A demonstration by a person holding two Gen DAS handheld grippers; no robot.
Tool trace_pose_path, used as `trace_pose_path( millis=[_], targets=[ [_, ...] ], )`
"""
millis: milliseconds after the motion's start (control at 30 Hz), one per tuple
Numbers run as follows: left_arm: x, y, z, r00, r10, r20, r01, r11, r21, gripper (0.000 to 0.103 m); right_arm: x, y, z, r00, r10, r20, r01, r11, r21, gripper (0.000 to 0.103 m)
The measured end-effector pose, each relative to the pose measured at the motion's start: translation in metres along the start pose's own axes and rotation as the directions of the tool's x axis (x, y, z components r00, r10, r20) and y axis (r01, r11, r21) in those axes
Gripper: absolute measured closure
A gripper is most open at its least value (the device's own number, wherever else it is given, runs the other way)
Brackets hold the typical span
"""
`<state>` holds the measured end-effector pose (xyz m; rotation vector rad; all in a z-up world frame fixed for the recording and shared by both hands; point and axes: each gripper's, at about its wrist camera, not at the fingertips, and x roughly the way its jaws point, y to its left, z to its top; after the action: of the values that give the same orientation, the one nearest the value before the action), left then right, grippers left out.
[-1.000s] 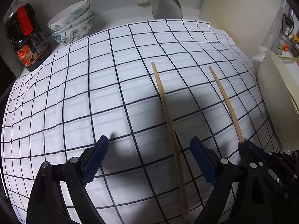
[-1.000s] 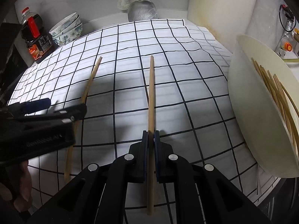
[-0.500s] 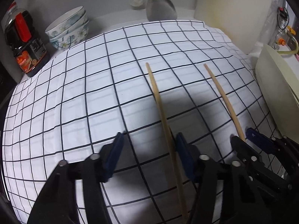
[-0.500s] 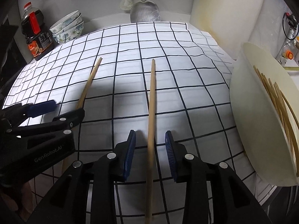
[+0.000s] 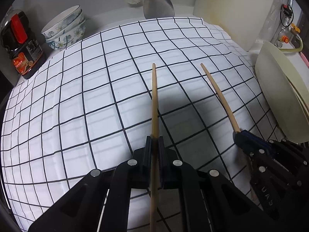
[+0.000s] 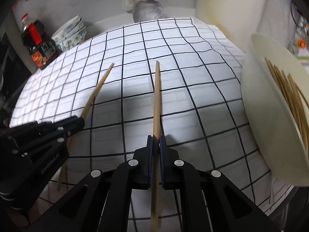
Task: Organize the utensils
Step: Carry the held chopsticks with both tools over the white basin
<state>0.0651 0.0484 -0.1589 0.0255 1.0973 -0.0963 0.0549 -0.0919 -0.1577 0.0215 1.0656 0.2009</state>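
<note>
The left gripper [image 5: 154,145] is clamped on one chopstick [image 5: 154,100] and the right gripper [image 6: 156,145] on a second chopstick [image 6: 156,100], each stick running straight forward along its fingers over the checked cloth [image 5: 77,96]. The pale dish [image 6: 270,125] already holding a bundle of chopsticks [image 6: 289,92] lies off to the right, nearer the right gripper, so that one likely unloads first. "GenRobot.AI" is printed on the left gripper's body as the right camera sees it; the label on the dark bottle [image 5: 23,44] is unreadable.
</note>
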Motion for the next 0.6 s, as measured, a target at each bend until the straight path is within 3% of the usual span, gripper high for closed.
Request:
trace_pose_path(
  millis=[367,600],
  targets=[
    [-0.061,-0.008,0.008,0.997,-0.024,0.077,0.022,0.999,0.025,0.096,-0.068,0.003,0.004,0.994,0.069,0.085,-0.07,0.997,0.018,0.097],
    [-0.095,-0.049,0.036,0.986,-0.101,0.13,0.093,0.994,0.059,0.096,-0.119,-0.037,0.012,0.985,0.05,0.167,-0.063,0.996,0.069,0.097]
  ],
)
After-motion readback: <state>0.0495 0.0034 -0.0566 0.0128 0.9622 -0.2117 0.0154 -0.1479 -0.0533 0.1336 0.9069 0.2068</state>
